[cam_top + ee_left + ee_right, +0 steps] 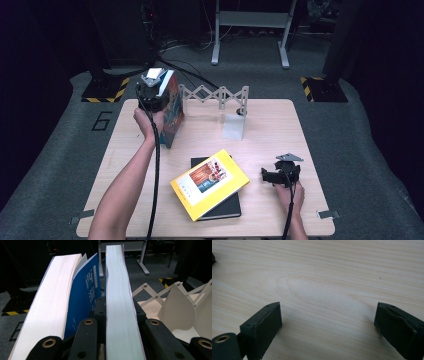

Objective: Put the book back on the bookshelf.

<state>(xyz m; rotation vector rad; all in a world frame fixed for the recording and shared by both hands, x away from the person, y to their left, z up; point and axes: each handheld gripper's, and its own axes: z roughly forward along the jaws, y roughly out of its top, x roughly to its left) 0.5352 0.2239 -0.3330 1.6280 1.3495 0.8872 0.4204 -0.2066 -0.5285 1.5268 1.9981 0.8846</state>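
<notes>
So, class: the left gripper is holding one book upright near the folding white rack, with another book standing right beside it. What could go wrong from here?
1. The held book is clamped only at its lower edge by the left gripper, so it might tilt or slip.
2. The blue book beside it stands fanned open and leaning; a nudge could topple it.
3. The white rack looks light, so pushing a book in might shift it.

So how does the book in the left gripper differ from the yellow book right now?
The held book stands upright on its edge at the table's back left, clamped in the left gripper; the yellow book lies flat, cover up, free of either gripper. The yellow book rests on a black book; the held book does not.
</notes>
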